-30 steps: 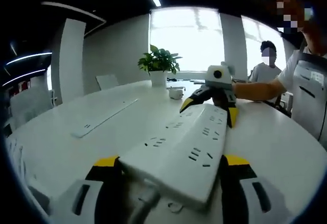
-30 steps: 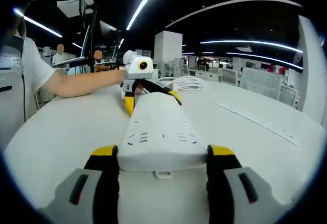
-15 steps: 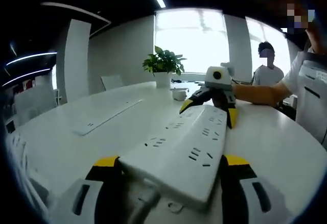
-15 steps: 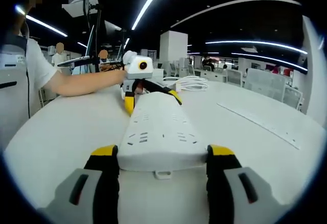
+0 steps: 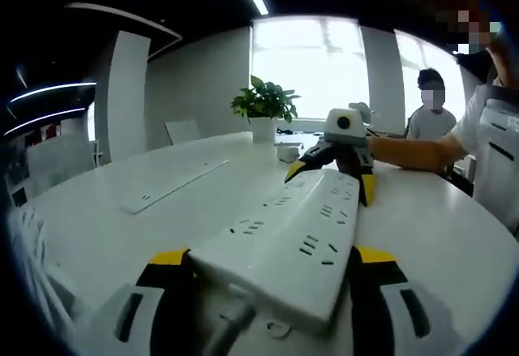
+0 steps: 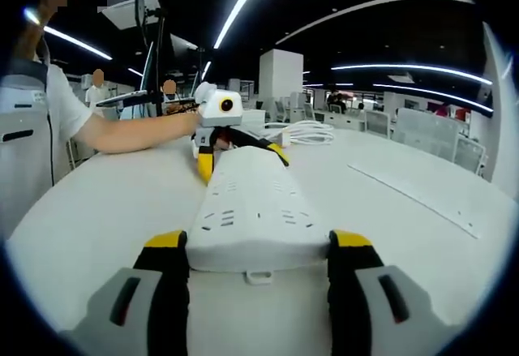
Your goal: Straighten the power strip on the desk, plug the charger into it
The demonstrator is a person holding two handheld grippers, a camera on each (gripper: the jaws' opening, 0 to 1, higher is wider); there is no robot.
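White desk: both grippers' jaws clamp power strip ends, seemingly touching.

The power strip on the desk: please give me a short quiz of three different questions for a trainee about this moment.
1. True or false: both tools clamp the power strip by its two ends.
2. Multiple choice: what stands by the window in the left gripper view? A) a lamp B) a potted plant C) a printer
3. Fill in: beyond the left tool, in the right gripper view, lies a coiled white ____.

Key: 1 true, the right tool holds the near end in its view, the left the far end. 2 B, the potted plant. 3 cable.
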